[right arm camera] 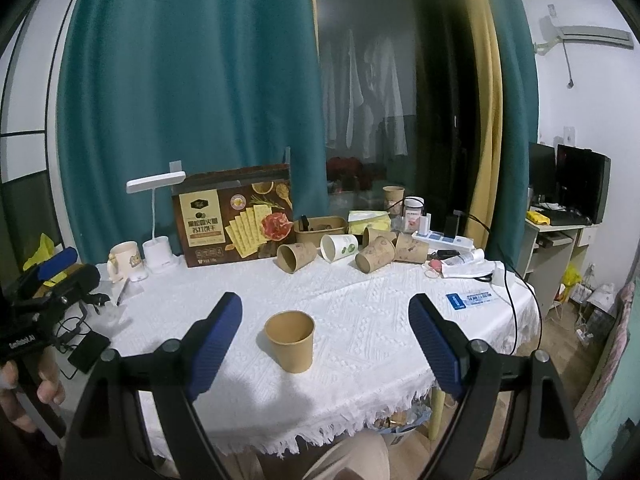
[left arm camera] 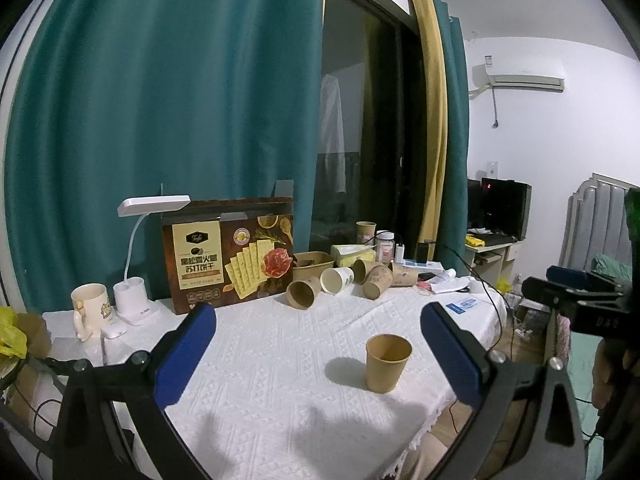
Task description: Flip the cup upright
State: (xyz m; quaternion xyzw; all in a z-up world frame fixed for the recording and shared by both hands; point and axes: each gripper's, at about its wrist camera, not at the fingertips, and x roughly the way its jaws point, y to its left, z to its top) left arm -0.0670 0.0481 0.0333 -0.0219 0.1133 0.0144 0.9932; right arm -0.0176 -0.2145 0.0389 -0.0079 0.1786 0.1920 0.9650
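1. Our left gripper point(left arm camera: 318, 354) is spread wide and carries nothing. Our right gripper point(right arm camera: 326, 340) is equally wide and just as empty.

2. The brown paper cup point(right arm camera: 290, 340) stands mouth-up on the white tablecloth point(right arm camera: 360, 308). It sits just ahead of the right gripper, nearer its left finger than its right. From the left gripper it lies ahead and toward the right finger, with neither blue pad touching it.

3. We judge the flip as good as done for this cup, so the main risk is undoing it. A light, empty paper cup would topple if either finger brushed its rim while we draw back or swing across.

4. Several more cups point(right arm camera: 296, 257) lie on their sides far ahead of both grippers, in front of the cracker box point(right arm camera: 236, 216). If we reach for one, it could roll away, and a hard squeeze would crush its thin wall. The textured cloth could also ruck under a dragging fingertip and tip whatever stands on it.

5. The right wrist view alone shows the fringed near edge of the cloth, a dark phone-like slab beside the left finger, and the left gripper with fingers of the hand holding it.

6. The left wrist view alone shows the cup's shadow falling toward the left finger, and the right gripper's body at far right.
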